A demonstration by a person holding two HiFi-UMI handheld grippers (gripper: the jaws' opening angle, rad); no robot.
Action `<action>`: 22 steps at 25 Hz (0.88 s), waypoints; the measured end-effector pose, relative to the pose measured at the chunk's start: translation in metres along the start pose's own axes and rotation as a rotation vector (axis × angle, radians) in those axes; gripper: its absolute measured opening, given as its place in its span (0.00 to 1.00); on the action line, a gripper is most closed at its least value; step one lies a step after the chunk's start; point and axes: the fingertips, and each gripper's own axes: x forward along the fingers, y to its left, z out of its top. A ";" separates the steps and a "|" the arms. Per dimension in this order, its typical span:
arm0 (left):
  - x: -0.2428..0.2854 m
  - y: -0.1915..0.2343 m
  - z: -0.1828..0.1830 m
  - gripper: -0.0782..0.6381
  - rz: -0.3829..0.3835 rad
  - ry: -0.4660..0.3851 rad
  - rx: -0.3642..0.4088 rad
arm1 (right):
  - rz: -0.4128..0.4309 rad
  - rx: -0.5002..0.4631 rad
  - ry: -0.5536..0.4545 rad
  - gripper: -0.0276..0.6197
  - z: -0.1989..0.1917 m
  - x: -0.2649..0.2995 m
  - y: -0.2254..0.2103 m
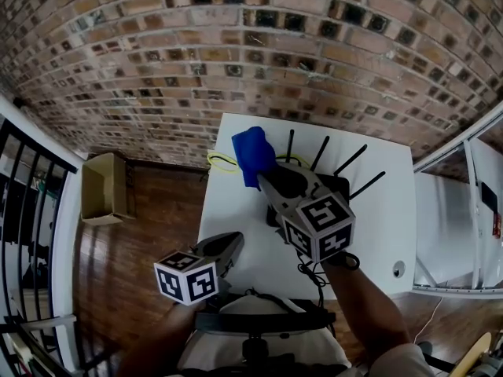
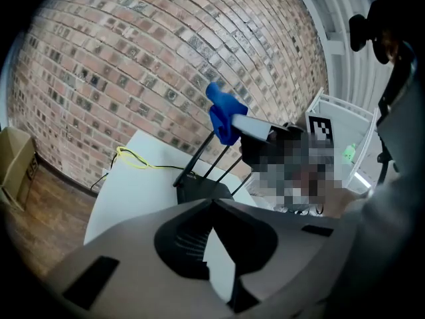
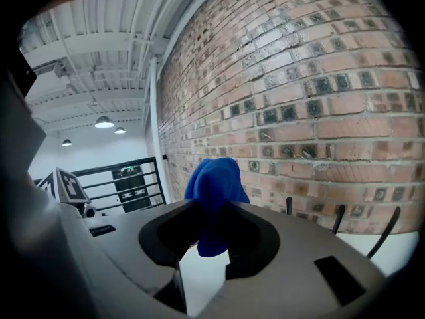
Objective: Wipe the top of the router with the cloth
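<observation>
A black router (image 1: 338,185) with several upright antennas lies on the white table (image 1: 385,226); my right gripper hides most of its body. My right gripper (image 1: 262,176) hangs above the router's left end, shut on a bunched blue cloth (image 1: 253,154). In the right gripper view the cloth (image 3: 212,198) bulges up from between the jaws. My left gripper (image 1: 234,240) rests low at the table's front left, shut with nothing in it. The left gripper view looks past its closed tips (image 2: 212,202) to the router (image 2: 202,185) and the raised cloth (image 2: 224,115).
A yellow cable (image 1: 220,162) loops off the table's back left corner by the brick wall. A black cord (image 1: 310,273) lies near the front edge. An open cardboard box (image 1: 104,187) sits on the wooden floor to the left, a white cabinet (image 1: 464,218) to the right.
</observation>
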 end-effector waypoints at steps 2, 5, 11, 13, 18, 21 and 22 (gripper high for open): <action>-0.002 0.004 0.000 0.15 0.002 0.002 -0.003 | -0.014 0.010 0.026 0.23 -0.010 0.006 -0.003; -0.004 0.008 0.002 0.15 0.008 0.004 0.000 | -0.032 0.024 0.062 0.23 -0.024 0.011 -0.007; -0.001 0.011 0.005 0.15 -0.001 0.006 -0.002 | -0.071 0.030 0.117 0.23 -0.043 0.018 -0.017; -0.001 0.011 0.006 0.15 -0.003 0.006 0.001 | -0.064 -0.004 0.097 0.23 -0.034 0.017 -0.010; -0.002 0.014 0.007 0.15 -0.007 0.004 -0.003 | 0.023 -0.050 0.007 0.23 0.004 0.018 0.021; -0.003 0.014 0.007 0.15 -0.006 0.003 -0.004 | 0.050 -0.019 0.019 0.23 -0.001 0.025 0.024; -0.003 0.014 0.007 0.15 -0.005 0.003 -0.005 | 0.044 0.002 0.032 0.23 -0.006 0.028 0.020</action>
